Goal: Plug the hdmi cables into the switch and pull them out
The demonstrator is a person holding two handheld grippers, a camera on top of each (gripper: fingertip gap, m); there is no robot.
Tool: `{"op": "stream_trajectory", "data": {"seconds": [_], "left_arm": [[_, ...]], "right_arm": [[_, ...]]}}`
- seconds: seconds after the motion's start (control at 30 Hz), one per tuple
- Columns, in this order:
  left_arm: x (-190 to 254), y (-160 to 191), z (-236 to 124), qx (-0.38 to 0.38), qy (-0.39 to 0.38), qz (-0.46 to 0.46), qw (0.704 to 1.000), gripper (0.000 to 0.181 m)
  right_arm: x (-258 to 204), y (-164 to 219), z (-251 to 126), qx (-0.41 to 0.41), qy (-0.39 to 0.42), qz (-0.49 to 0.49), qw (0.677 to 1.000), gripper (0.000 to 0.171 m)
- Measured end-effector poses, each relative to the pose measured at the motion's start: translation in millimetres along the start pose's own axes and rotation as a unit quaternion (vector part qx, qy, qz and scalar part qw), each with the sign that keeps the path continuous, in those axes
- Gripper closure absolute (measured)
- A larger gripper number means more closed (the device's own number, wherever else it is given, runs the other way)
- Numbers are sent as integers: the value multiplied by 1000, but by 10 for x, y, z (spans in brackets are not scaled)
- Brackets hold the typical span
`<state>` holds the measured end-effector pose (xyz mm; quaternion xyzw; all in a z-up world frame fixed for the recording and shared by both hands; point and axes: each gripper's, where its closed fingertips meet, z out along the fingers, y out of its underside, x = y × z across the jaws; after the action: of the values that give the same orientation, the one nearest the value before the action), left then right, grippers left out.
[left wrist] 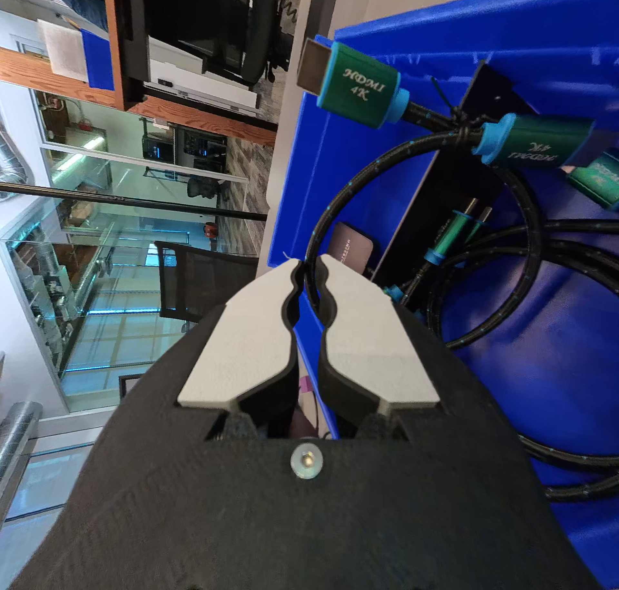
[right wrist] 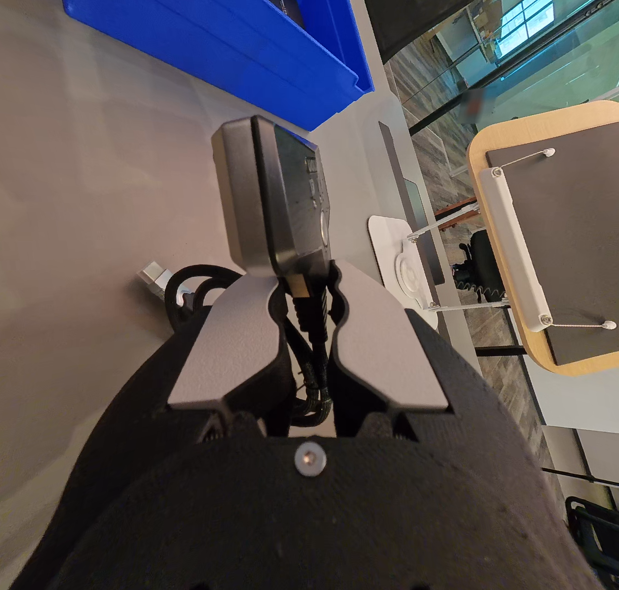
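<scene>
Nearly closed, the left gripper (left wrist: 310, 266) pinches a black braided cable (left wrist: 338, 199) at its fingertips. That cable loops up ahead of the jaws to a green HDMI plug (left wrist: 360, 85) with its metal end free, over a blue bin (left wrist: 502, 55) holding more cables.

Drawn in around a black plug (right wrist: 303, 287), the right gripper (right wrist: 306, 274) sits just behind the grey switch (right wrist: 278, 199); the plug looks seated in a port, though the joint is partly hidden. For a clean move, I would keep the plug square to the port and travel straight along it.
</scene>
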<state>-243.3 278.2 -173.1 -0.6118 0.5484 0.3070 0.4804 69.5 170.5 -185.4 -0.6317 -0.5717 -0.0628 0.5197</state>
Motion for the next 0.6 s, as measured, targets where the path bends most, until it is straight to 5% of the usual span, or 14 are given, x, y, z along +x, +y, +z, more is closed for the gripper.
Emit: {"op": "stream_trajectory", "data": {"seconds": [0.33, 0.6], "left_arm": [[-341, -238, -215, 38, -52, -9, 998, 175], [-668, -874, -566, 106, -74, -17, 991, 176]], "right_arm": [[17, 4, -4, 1, 4, 3, 1000, 150], [44, 19, -15, 1, 8, 8, 1000, 150]]}}
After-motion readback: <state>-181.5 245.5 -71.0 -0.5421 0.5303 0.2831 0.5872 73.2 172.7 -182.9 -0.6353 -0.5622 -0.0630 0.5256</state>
